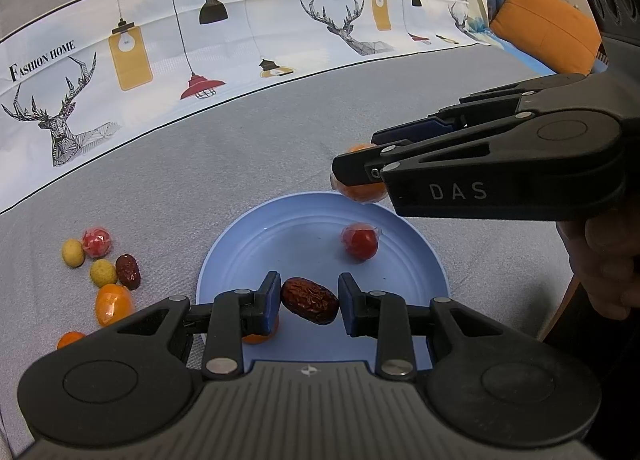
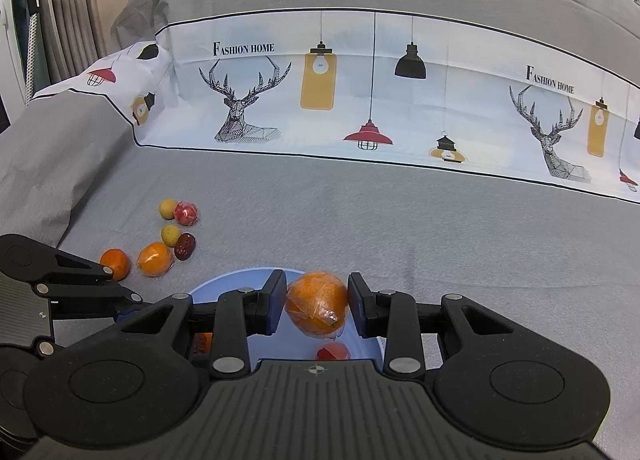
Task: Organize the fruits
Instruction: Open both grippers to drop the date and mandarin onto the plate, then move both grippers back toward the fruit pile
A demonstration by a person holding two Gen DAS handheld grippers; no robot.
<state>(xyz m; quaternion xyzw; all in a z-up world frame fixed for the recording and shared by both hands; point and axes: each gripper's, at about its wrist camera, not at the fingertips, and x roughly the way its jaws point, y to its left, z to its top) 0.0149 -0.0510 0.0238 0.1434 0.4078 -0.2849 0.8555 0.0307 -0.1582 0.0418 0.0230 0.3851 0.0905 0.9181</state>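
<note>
A blue plate [image 1: 256, 256] lies on the grey cloth and also shows in the right wrist view [image 2: 224, 282]. My left gripper [image 1: 309, 300] is shut on a dark red date [image 1: 310, 300] just above the plate's near side. My right gripper [image 2: 317, 304] is shut on a wrapped orange [image 2: 318, 304] over the plate's far edge; the same orange [image 1: 362, 189] shows partly behind the gripper in the left wrist view. A wrapped red fruit [image 1: 359, 240] lies in the plate. An orange fruit [image 1: 256, 336] shows partly behind my left finger.
Loose fruit lies on the cloth left of the plate: two yellow balls [image 1: 73, 252], a wrapped red fruit [image 1: 96, 240], a date [image 1: 128, 271] and two oranges [image 1: 113, 303]. A printed white cloth band [image 2: 360, 99] rises at the back. An orange cushion [image 1: 548, 25] sits far right.
</note>
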